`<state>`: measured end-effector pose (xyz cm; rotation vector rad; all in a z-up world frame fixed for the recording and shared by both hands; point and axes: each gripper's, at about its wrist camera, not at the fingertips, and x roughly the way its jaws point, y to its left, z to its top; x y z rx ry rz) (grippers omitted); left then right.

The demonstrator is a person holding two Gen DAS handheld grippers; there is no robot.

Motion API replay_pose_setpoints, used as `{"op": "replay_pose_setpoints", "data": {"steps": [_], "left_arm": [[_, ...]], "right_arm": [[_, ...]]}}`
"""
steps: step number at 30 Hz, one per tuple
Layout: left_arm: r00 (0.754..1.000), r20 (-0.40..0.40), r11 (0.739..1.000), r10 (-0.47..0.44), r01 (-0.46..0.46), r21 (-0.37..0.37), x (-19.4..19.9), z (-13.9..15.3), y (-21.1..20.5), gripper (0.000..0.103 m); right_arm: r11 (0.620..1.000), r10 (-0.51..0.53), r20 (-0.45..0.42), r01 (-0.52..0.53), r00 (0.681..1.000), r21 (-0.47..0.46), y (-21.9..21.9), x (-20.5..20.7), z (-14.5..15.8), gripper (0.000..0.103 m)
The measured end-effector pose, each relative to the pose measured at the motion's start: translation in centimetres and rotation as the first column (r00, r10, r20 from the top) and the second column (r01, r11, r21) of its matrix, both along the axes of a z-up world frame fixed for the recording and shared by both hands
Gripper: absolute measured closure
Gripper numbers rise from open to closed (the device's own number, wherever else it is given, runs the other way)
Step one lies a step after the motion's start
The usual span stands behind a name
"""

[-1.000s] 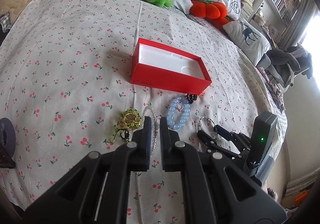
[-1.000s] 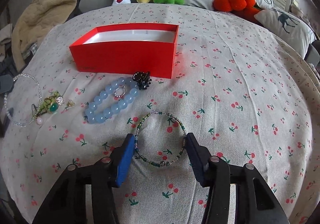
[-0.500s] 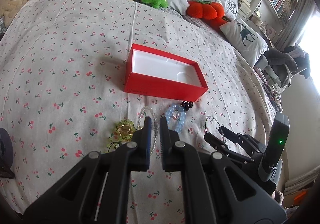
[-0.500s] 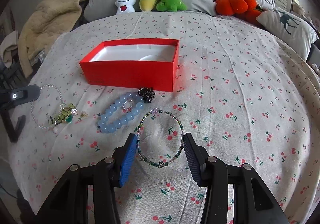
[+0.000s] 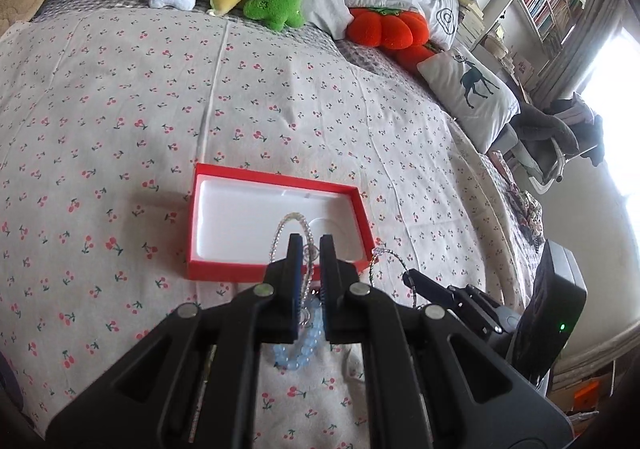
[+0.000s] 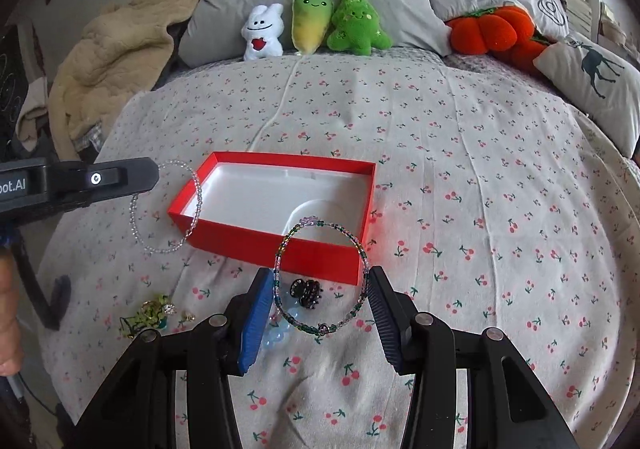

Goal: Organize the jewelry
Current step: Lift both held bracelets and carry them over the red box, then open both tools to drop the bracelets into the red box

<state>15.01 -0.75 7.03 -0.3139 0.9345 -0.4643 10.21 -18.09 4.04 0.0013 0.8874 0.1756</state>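
Note:
An open red box (image 5: 276,269) with a white lining lies on the cherry-print bedspread. My left gripper (image 5: 308,245) is shut on a clear bead bracelet (image 5: 294,217), whose loop hangs over the near part of the box. From the right wrist the same gripper (image 6: 154,175) shows at the left, the clear bracelet (image 6: 198,193) dangling by the box's left corner. My right gripper (image 6: 318,275) is shut on a green multicolour bead bracelet (image 6: 340,227), lifted in front of the red box (image 6: 280,245). A pale blue bead bracelet (image 6: 276,337), a black hair claw (image 6: 306,291) and a green-gold ornament (image 6: 150,315) lie on the bedspread.
Three plush toys (image 6: 312,25) and grey pillows line the far end of the bed. An orange plush (image 6: 492,33) and a deer cushion (image 6: 592,77) lie at the right, a beige blanket (image 6: 112,57) at the left. A hand (image 6: 6,329) shows at the left edge.
Both grippers have risen from the bedspread and moved toward the red box, each carrying its bracelet. The clear bracelet now hangs over the box; the multicolour one is off the bedspread.

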Motion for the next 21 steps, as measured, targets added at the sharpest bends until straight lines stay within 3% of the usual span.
{"op": "replay_pose_setpoints", "data": {"steps": [4,7,14,21], "left_arm": [[0.999,-0.04,0.996,-0.004,0.0,-0.093,2.8,-1.0,-0.5,0.094],[0.997,-0.079,0.993,0.01,-0.02,-0.119,4.5,-2.7,-0.7,0.094],[0.99,-0.114,0.997,0.082,-0.081,0.018,5.3,-5.4,0.4,0.094],[0.99,-0.083,0.984,0.113,-0.1,0.146,5.5,-5.8,1.1,0.094]], "right_arm": [[1.0,0.003,-0.005,-0.003,1.0,0.004,-0.1,1.6,0.0,0.054],[1.0,0.007,-0.012,-0.007,1.0,0.006,-0.2,2.6,-0.1,0.054],[0.999,0.033,-0.036,-0.034,0.999,-0.013,0.3,4.4,-0.9,0.054],[0.996,0.069,-0.046,-0.071,0.997,-0.05,1.8,5.8,-1.5,0.054]]}}
